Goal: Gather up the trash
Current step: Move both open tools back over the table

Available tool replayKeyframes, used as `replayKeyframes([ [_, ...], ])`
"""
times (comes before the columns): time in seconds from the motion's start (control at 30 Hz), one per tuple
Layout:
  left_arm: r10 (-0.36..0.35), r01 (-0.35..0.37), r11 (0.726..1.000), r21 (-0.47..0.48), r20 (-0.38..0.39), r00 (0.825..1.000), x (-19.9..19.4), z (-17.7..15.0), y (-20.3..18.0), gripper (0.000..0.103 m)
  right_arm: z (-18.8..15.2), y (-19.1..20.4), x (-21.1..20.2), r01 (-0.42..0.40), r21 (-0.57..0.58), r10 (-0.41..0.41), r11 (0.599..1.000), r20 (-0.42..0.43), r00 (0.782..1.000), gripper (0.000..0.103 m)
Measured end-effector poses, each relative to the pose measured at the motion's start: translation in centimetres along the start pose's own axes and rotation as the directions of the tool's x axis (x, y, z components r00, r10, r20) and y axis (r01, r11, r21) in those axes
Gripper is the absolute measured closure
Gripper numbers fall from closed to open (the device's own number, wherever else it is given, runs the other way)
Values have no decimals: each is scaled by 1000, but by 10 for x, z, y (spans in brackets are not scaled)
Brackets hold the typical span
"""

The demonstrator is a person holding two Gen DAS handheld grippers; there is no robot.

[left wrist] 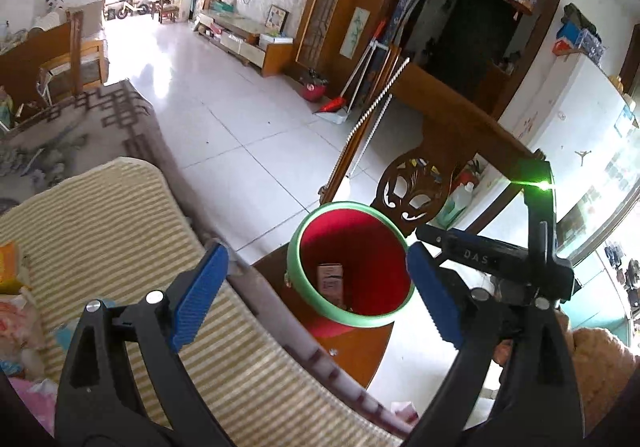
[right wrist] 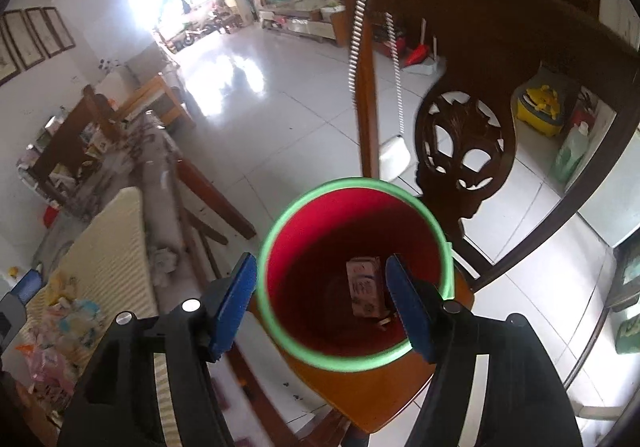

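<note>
**Carton in the bin, both tools empty**

A small pinkish cardboard carton lies inside the red plastic bin with a green rim, long axis running twelve to six. The bin sits on a wooden chair seat. The right tool and left tool both gape wide, holding nothing.

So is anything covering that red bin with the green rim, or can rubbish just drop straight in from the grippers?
Nothing visible covers it. The red bin with the green rim stands open-topped on the wooden chair seat, with a small pinkish carton already lying inside. The right gripper hangs open and empty right over its mouth.
</note>
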State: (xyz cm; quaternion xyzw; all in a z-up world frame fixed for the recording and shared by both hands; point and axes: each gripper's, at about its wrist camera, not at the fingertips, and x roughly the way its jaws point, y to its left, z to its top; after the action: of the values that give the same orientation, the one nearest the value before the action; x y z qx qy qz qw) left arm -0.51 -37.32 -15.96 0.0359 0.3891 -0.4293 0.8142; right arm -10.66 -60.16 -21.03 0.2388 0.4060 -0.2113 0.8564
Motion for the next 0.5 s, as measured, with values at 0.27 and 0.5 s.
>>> replayKeyframes([
  [0.27,63,-64,998,13,76,995,-74,-24,41,14,-26,93,-47,-57,-118,64,991,55,996,31],
  [0.5,203,-194,976,-98,89,975,-144,-62,120,14,-55,196,-54,-157,-239,166,958,21,986,31],
])
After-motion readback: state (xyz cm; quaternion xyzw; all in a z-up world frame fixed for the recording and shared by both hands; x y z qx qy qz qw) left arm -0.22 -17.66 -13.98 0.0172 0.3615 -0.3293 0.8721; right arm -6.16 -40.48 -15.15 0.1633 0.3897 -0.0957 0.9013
